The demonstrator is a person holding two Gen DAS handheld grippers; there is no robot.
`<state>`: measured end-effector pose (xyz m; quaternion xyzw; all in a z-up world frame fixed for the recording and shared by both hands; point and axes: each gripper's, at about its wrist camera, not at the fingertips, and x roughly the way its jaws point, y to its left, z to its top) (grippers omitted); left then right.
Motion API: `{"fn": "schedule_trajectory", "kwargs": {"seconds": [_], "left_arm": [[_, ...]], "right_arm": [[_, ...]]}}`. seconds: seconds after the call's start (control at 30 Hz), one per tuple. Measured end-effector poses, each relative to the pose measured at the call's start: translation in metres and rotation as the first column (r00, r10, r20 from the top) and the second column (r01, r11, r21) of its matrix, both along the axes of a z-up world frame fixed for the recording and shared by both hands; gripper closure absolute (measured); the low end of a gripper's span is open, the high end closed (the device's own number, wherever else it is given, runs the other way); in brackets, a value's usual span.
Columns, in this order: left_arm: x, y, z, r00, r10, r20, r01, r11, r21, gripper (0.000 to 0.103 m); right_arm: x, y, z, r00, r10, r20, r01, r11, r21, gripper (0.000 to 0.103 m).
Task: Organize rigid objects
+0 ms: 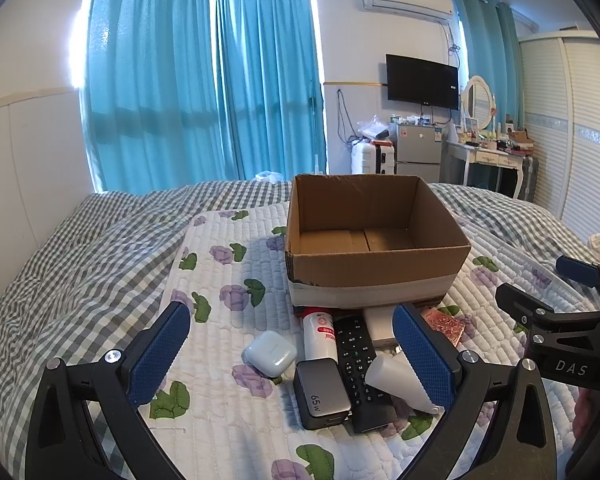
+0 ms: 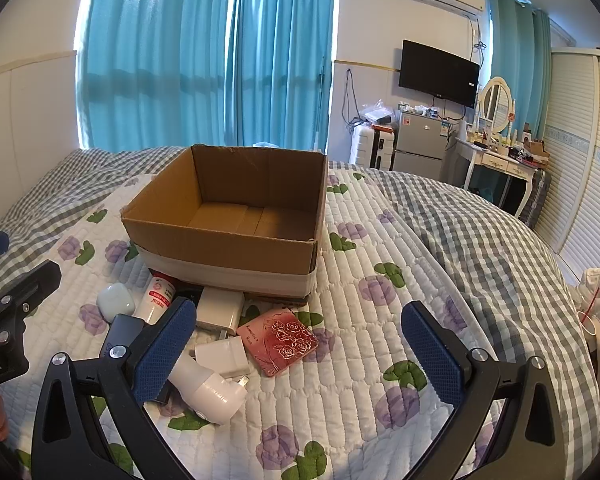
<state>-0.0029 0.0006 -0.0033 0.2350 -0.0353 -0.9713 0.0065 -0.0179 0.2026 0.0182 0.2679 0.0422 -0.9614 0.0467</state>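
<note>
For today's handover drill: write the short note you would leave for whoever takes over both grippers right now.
Left gripper: open, empty, over the pile.
Right gripper: open, empty, just right of the pile.
Box: on the quilt, nothing visible inside.
Pile in front of the box: earbud case, tube, remote, power bank, chargers, red card, white plug-in.
Done: nothing boxed.
Left: presumably, move every item into the box.

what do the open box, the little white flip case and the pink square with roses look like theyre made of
Box: brown corrugated cardboard, matte, with creased raw edges and a band of pale tape around its base.
White flip case: smooth moulded plastic, apparently glossy, with rounded corners and a lid seam.
Pink rose square: hard to tell; a flat, stiff-looking piece with raised pale rose outlines, possibly coated card, plastic or tin.
</note>
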Motion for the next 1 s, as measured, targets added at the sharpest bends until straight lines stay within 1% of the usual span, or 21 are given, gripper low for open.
{"fn": "schedule_trajectory", "kwargs": {"seconds": [0.8,1.0], "left_arm": [[-0.0003,-0.0001,0.0001,1.0,0.0,0.001,0.0,1.0,0.0,0.0],[0.0014,0.0009,0.0083,1.0,0.023,0.005,-0.023,1.0,0.004,0.0]], "right_arm": [[0.0006,0.0001,-0.0007,1.0,0.004,0.005,-0.004,1.0,0.004,0.0],[-0.0002,-0.0034,0.0031,1.0,0.01,0.024,-0.01,1.0,0.007,0.0]]}}
